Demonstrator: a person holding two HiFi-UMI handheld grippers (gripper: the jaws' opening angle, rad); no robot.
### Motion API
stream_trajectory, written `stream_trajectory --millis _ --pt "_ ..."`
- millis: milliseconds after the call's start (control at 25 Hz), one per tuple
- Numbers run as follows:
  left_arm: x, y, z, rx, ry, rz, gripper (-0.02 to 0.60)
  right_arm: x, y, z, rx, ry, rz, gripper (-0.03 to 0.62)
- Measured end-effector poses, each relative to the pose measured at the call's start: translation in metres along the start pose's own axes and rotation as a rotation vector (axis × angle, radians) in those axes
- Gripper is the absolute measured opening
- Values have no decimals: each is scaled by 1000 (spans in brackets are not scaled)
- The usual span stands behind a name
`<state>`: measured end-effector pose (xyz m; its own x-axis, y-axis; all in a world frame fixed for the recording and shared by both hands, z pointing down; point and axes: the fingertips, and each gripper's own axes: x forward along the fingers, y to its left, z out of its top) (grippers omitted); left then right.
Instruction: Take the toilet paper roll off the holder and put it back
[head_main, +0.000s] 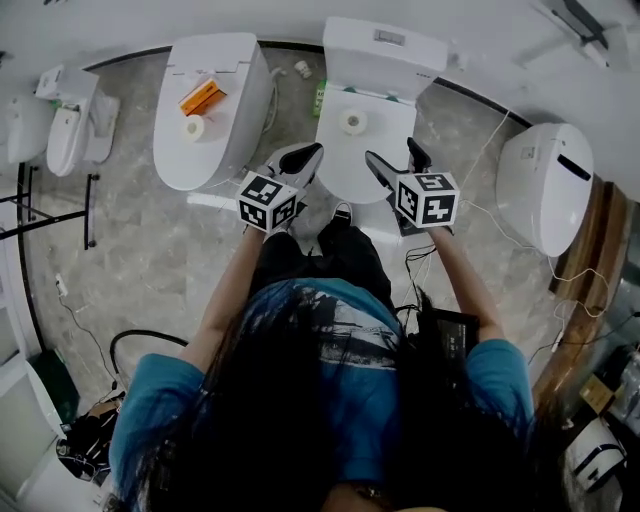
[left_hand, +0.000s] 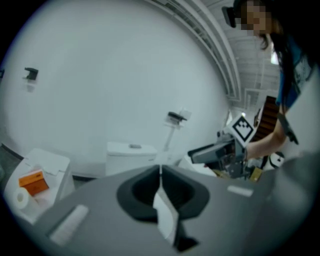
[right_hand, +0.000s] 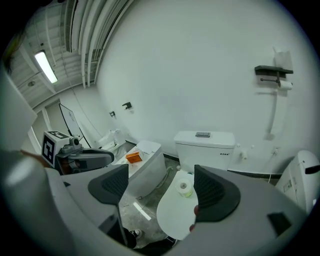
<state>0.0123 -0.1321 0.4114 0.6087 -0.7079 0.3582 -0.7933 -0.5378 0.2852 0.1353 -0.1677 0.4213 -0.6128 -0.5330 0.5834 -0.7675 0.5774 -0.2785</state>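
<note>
Found left gripper (left_hand: 160, 170) nearest, jaws pressed flat together with nothing between. Found right gripper (right_hand: 161, 175) alongside, jaws spread wide and empty, only floor and toilet lid showing through the gap. Saw both held out in front of the person at about the same level, well apart from any roll. Noted middle toilet (head_main: 330, 170) just beyond the jaws, lid down, a spare roll (head_main: 352, 121) standing on it. Noted left toilet (head_main: 230, 140) beside that, lid down too, carrying another loose roll (head_main: 194, 127) and an orange box (head_main: 201, 97). Spotted holder (right_hand: 272, 71) far off, high on the wall (right_hand: 190, 75), with the toilet paper roll (right_hand: 285, 84) seated at its right end, small and hard to read. Judged nothing in hand. Couldn't settle from this whether removal was yet to start or the roll was already back; either way, a long reach to the holder from here.
</note>
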Motion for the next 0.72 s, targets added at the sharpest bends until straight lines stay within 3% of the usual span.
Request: stream_trajectory --millis 320,720 --pt "-56 -3 -8 76 21 -119 -2 -4 58 -17 84 -40 -86 386" --pt "-158 16 -57 133 75 -279 -1 -12 174 -76 228 -79 -215 248"
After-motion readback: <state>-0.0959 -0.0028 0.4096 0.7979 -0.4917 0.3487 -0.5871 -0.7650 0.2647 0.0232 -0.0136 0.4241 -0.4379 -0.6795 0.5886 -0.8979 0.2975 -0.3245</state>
